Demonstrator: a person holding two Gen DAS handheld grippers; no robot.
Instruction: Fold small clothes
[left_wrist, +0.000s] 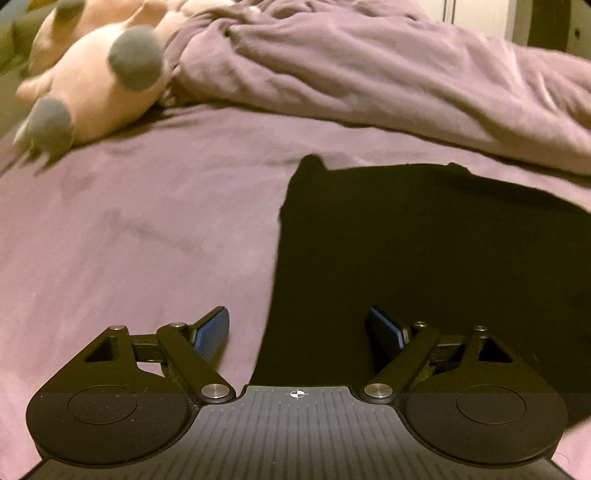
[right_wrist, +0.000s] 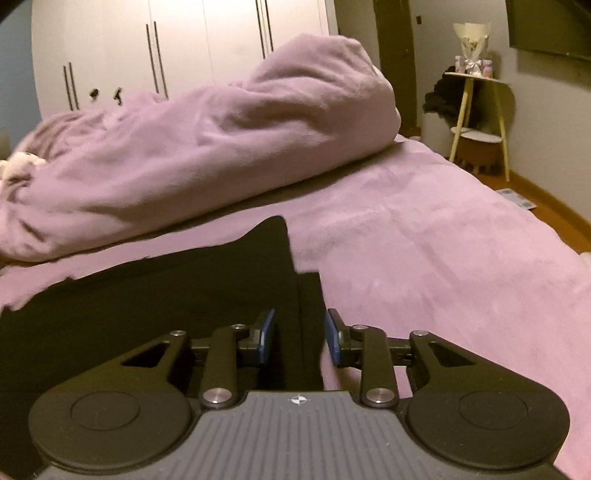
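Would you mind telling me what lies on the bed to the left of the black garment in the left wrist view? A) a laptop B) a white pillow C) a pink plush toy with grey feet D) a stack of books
C: a pink plush toy with grey feet lies on the purple bedcover, up and left of the black garment.

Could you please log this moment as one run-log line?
black garment: flat on pink bed cover | left claw: open, over its edge | right claw: open, empty, over its edge

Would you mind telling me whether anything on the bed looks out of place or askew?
The purple duvet is bunched in a heap along the far side, and a plush toy lies tipped against it. The black garment lies flat; nothing looks spilled or damaged.
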